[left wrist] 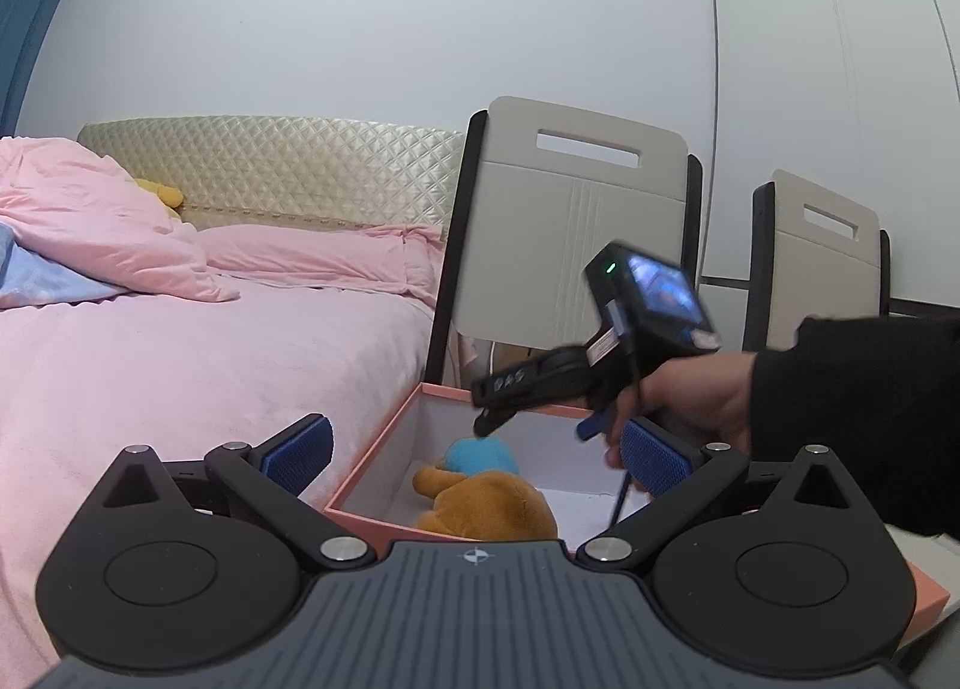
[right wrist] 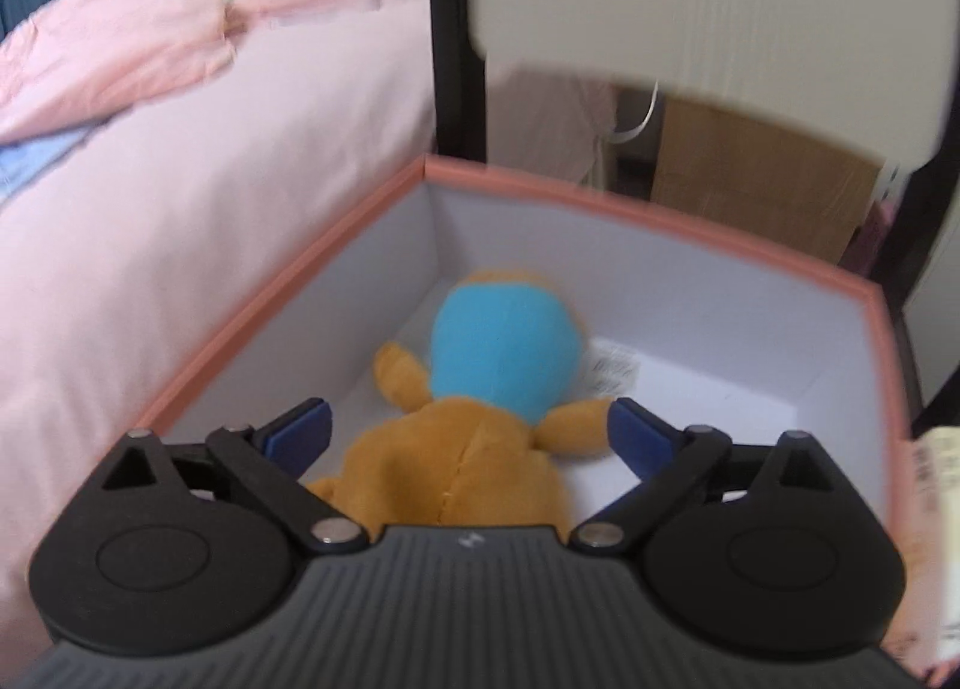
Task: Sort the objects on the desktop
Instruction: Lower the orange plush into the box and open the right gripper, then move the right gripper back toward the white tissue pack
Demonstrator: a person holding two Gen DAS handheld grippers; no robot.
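Observation:
An orange plush toy with a blue top [right wrist: 504, 359] lies on the white floor of a pink-rimmed box [right wrist: 600, 200]. My right gripper [right wrist: 471, 434] hovers open just above it, with its blue pads [right wrist: 300, 434] on either side of the toy's body and not touching. In the left wrist view the same toy [left wrist: 486, 500] lies in the box [left wrist: 375, 449]. A hand in a black sleeve holds the right gripper [left wrist: 489, 410] over it. My left gripper [left wrist: 477, 455] is open and empty, near the box's front edge.
A bed with a pink cover [left wrist: 180, 365] runs along the left of the box, with a yellow plush [left wrist: 159, 191] by the headboard. Two beige chairs [left wrist: 576, 245] stand behind the box. A brown cardboard carton [right wrist: 762, 179] sits under the nearer chair.

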